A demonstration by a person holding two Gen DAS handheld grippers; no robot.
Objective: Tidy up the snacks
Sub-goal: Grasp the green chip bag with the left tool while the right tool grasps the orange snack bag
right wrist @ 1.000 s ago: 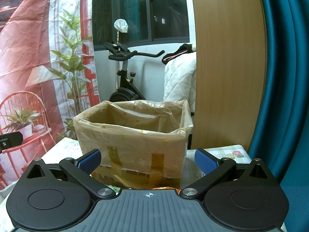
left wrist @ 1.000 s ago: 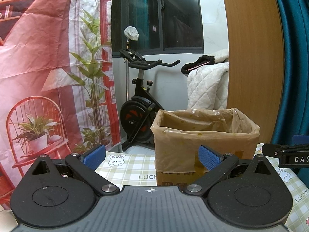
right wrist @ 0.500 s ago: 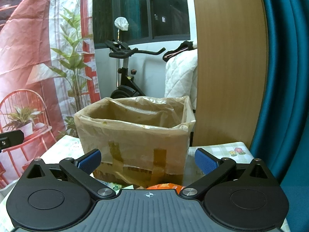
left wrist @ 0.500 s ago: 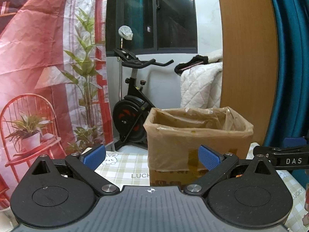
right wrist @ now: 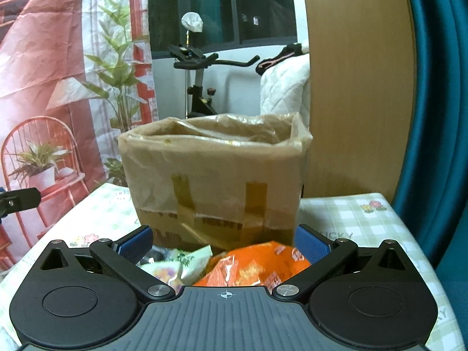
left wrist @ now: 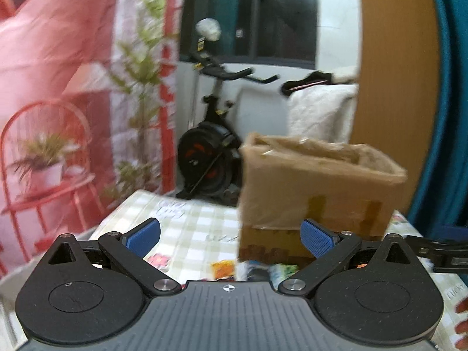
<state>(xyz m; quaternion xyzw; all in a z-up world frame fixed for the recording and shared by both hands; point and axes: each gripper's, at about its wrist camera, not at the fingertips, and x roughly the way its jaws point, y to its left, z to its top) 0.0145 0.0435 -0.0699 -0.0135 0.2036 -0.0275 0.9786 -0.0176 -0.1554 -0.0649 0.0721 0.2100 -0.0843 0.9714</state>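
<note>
Before the lined cardboard box [right wrist: 216, 172], both hand-held grippers, left [left wrist: 231, 238] and right [right wrist: 223, 241], spread wide above snack packets [right wrist: 251, 266].

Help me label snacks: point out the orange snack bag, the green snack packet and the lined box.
orange snack bag [right wrist: 251, 266], right wrist view, crinkled front.
green snack packet [right wrist: 178, 266], right wrist view, upper face.
lined box [right wrist: 213, 175], right wrist view, front wall.

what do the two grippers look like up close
Both match: the left gripper and right gripper have black linkage arms on round black discs, silver pivot pins, ridged blue pads, and a ribbed grey body with a small white crosshair mark.
</note>
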